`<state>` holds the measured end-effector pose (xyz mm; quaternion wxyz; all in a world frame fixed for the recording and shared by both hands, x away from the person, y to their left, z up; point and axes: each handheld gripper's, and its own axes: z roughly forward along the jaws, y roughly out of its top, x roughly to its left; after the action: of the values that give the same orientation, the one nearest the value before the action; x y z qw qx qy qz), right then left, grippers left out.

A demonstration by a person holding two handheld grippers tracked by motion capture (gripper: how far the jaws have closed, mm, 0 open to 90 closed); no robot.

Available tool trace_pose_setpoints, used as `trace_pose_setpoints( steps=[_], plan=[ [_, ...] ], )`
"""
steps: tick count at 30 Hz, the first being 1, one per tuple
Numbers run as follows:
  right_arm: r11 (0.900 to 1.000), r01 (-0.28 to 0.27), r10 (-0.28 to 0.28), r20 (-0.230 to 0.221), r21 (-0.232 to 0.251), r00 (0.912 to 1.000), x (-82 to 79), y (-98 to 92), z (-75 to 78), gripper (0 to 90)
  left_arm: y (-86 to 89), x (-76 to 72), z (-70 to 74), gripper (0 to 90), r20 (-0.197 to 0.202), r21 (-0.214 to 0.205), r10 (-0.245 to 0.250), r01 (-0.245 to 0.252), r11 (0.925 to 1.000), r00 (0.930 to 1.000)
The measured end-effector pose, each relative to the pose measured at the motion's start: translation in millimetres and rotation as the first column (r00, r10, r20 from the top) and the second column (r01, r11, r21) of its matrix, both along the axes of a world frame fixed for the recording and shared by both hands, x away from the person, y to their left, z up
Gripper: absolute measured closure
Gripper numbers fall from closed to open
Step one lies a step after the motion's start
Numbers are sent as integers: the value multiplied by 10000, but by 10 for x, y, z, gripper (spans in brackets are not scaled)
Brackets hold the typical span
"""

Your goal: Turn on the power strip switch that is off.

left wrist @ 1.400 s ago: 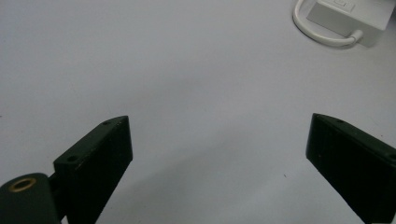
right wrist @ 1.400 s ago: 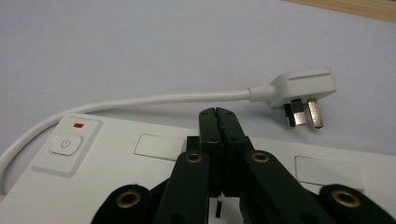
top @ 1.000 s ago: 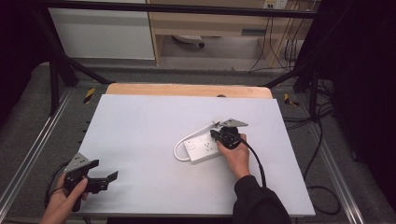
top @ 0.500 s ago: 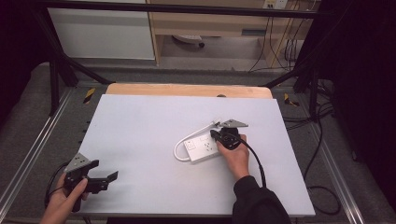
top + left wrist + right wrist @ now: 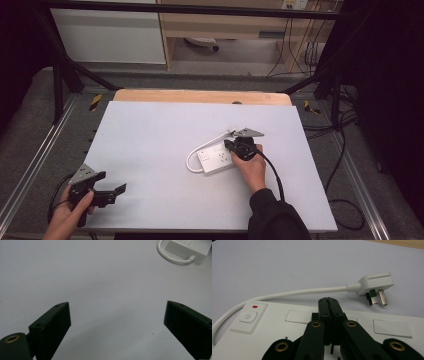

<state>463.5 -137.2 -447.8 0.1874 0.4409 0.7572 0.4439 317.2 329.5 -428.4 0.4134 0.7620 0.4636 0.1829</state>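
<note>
While shut tight with nothing between the jaws, hangs just over the middle of the white power strip (image 5: 274, 325): right gripper (image 5: 329, 300), tips aimed at the flat top between two sockets. Lies flat and face up on the tabletop (image 5: 150, 130), a bit right of the middle: power strip, with cord (image 5: 299, 292) curling round to the plug (image 5: 375, 285) just behind it. Plug on its side, prongs bare, stuck into nothing. Waits well apart near the front left corner: left gripper (image 5: 117, 322), jaws wide open and empty, bare tabletop under them.

Now for what could go wrong. Could push down with closed jaws and make the light strip slide or spin, since nothing else pins it. Could bump the power button (image 5: 248, 316) at the strip's end if the push drifts that way. Cannot grab the plug with jaws pressed together; must open first, or would just knock it away. Could catch the cord while moving across and drag the strip along.
</note>
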Motion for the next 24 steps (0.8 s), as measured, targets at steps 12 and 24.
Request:
trace_pose_setpoints(
  steps=[12, 24],
  plan=[
    [10000, 17, -17, 10, 44, 10000, 16, -18, -1, 900, 1, -4, 7, 71, 45, -52, 64, -64, 10000, 10000],
    [9996, -56, 48, 323, 269, 9995, 2, -34, 76, 900, 17, 2, 6, 71, 76, -120, 231, -230, 9997, 9997]
  ],
)
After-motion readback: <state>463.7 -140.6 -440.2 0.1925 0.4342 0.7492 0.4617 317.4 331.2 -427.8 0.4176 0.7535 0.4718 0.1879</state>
